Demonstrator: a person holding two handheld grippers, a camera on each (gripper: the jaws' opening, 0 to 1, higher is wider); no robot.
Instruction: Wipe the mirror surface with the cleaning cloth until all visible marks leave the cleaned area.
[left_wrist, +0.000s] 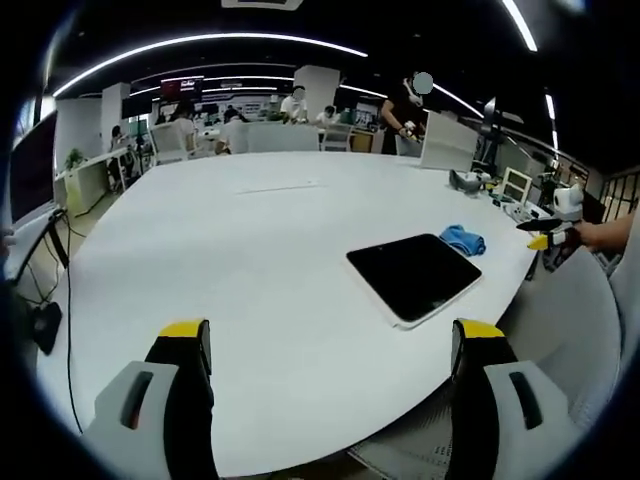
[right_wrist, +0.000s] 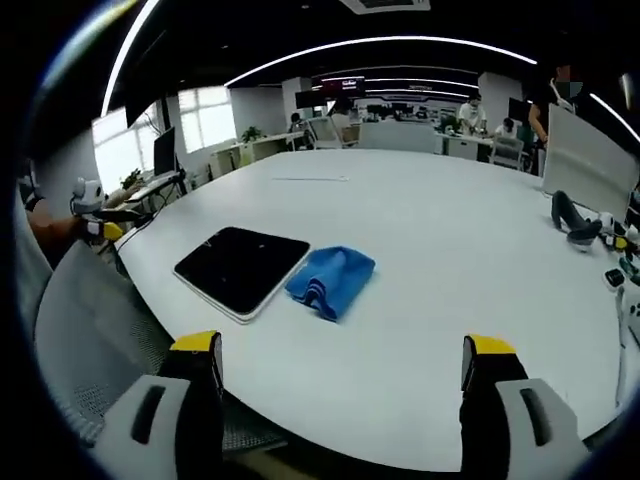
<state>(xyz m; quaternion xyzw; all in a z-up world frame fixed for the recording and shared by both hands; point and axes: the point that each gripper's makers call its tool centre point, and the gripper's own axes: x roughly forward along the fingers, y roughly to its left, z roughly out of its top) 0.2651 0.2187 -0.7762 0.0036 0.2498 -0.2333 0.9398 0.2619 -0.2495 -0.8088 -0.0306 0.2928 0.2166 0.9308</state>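
From the left gripper view I see my left hand-held gripper (left_wrist: 332, 345) with its jaws spread wide and nothing between them, hovering over the near edge of a large white surface (left_wrist: 250, 260). Further right on that surface lies the mirror (left_wrist: 414, 276), a dark rounded slab with a pale border, flat and close to the edge, and just beyond its far corner sits the blue cleaning cloth (left_wrist: 462, 239), bunched up. At the far right the other gripper's yellow-tipped jaws (left_wrist: 540, 235) poke in, held by a hand. Behind, I see an open office with desks, seated people and long ceiling light strips. In the right gripper view, the mirror (right_wrist: 241, 267) lies left of centre with the cloth (right_wrist: 331, 279) touching its right edge. My right hand-held gripper (right_wrist: 340, 350) also stands open and empty, short of both.
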